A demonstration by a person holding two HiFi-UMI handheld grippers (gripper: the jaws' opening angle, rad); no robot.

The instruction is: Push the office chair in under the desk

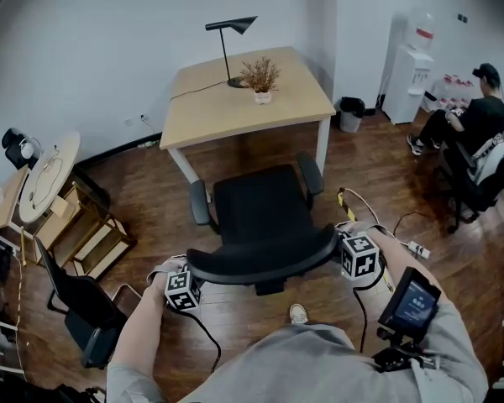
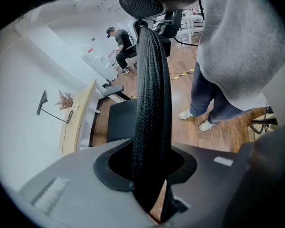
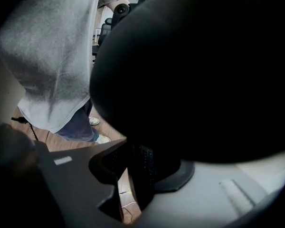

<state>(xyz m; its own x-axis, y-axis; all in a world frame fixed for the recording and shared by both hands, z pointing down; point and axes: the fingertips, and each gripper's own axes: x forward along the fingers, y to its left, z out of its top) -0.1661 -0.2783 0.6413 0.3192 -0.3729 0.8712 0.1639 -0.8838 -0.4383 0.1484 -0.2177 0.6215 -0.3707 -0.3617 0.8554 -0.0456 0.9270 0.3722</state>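
The black office chair [image 1: 260, 204] stands on the wood floor just in front of the light wooden desk [image 1: 290, 99], its seat facing the desk. Its curved mesh backrest [image 1: 260, 263] is nearest to me. My left gripper [image 1: 193, 280] is shut on the backrest's left end. In the left gripper view the mesh edge [image 2: 152, 108] runs straight up between the jaws, which press on it. My right gripper [image 1: 340, 248] is shut on the right end. In the right gripper view the dark backrest [image 3: 142, 170] sits between the jaws and fills most of the picture.
A black lamp [image 1: 228, 40] and a small potted plant [image 1: 261, 81] stand on the desk. A second chair [image 1: 84, 309] and wooden shelves [image 1: 92, 238] are at the left. Cables [image 1: 361, 208] lie on the floor at the right, where a person [image 1: 475, 120] sits.
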